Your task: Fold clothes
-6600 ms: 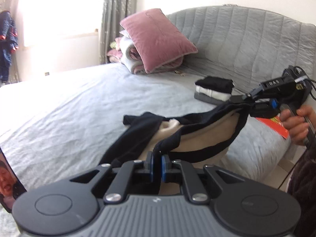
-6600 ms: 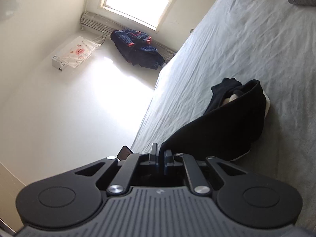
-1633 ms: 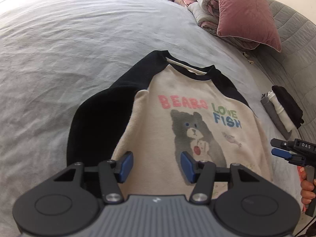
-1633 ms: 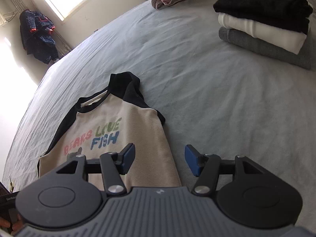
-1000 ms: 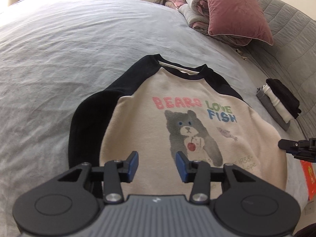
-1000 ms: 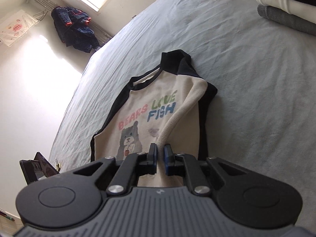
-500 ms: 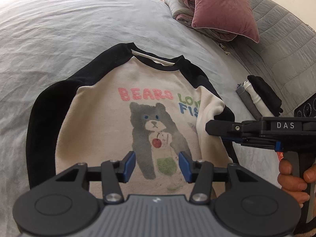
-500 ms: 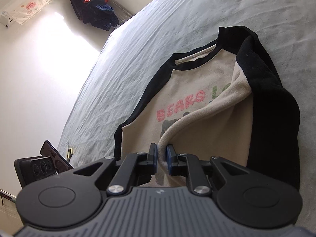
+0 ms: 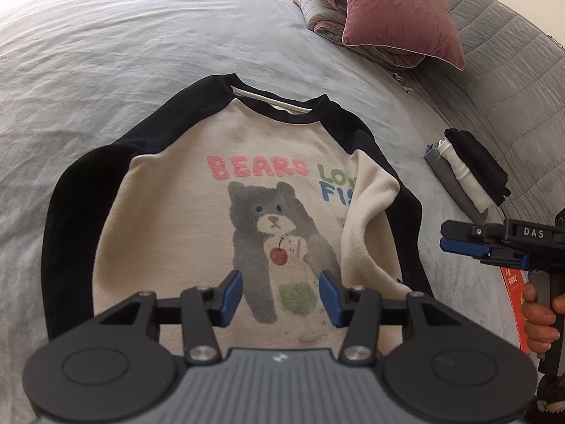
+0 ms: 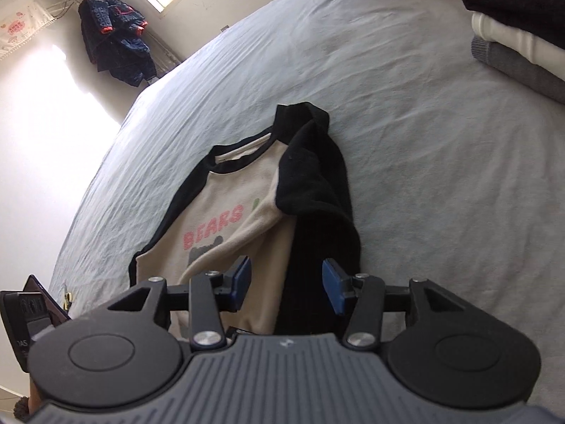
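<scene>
The sweatshirt (image 9: 183,212) lies flat beneath both tongs, left tongs (image 9: 281,295) parted, right tongs (image 10: 286,284) just opened, holding nothing.

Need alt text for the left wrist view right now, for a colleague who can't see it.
A cream bear sweatshirt with black sleeves lies face up on a grey bed, its right edge folded inward. The left tool hovers open over the hem; the right tool sits empty beside it.

**Soft fleece, hard plastic**

The cream-and-black bear-print sweatshirt (image 9: 219,190) looks like fuzzy, matt fleece. Under it, the pale grey bedsheet (image 9: 106,53) is smooth, lightly creased cloth. The dusty-pink cushion (image 9: 399,10) shows a velvety sheen. Matt black plastic gripper arms carry blue pads (image 9: 231,293) and shiny metal screws.
</scene>
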Motion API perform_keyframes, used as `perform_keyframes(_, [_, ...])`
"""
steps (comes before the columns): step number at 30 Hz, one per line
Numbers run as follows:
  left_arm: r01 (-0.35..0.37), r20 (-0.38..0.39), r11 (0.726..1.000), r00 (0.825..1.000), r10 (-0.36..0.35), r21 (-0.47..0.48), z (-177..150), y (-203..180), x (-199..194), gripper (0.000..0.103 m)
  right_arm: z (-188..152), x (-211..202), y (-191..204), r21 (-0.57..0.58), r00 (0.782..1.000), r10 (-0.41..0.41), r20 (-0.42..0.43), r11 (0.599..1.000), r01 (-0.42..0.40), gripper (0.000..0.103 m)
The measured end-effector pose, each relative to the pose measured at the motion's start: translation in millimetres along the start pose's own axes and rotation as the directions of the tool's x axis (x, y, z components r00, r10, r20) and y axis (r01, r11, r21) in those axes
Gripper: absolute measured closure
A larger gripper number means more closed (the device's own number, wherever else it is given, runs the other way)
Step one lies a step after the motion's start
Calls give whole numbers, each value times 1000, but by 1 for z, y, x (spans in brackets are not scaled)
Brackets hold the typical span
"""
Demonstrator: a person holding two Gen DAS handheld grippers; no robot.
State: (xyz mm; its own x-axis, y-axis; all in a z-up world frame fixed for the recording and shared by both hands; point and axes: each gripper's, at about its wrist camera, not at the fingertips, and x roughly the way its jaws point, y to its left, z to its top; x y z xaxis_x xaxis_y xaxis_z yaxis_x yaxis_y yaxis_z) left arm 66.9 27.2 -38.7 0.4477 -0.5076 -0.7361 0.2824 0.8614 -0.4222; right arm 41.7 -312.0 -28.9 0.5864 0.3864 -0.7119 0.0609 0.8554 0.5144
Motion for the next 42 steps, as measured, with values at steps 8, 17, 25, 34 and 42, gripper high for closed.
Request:
perform_keyframes(8, [39, -9, 999, 999, -39, 15, 1, -23, 17, 54, -30, 16, -16, -120, 975, -136, -176, 986, 116, 75])
perform_keyframes(17, [33, -38, 997, 999, -30, 73, -4, -41, 34, 56, -32, -4, -18, -161, 983, -143, -118, 979, 124, 102])
perform_keyframes(25, [71, -37, 994, 997, -68, 84, -4, -48, 35, 56, -2, -34, -24, -191, 935, -345, 77, 916, 353, 102])
perform_keyframes(34, [129, -66, 985, 990, -122, 115, -8, -61, 43, 56, 70, -36, -44, -204, 739, -620, 263, 713, 671, 102])
perform_keyframes(42, [200, -100, 965, 978, -185, 172, -15, -73, 47, 56, 117, -4, -57, -195, 573, -725, 382, 543, 817, 102])
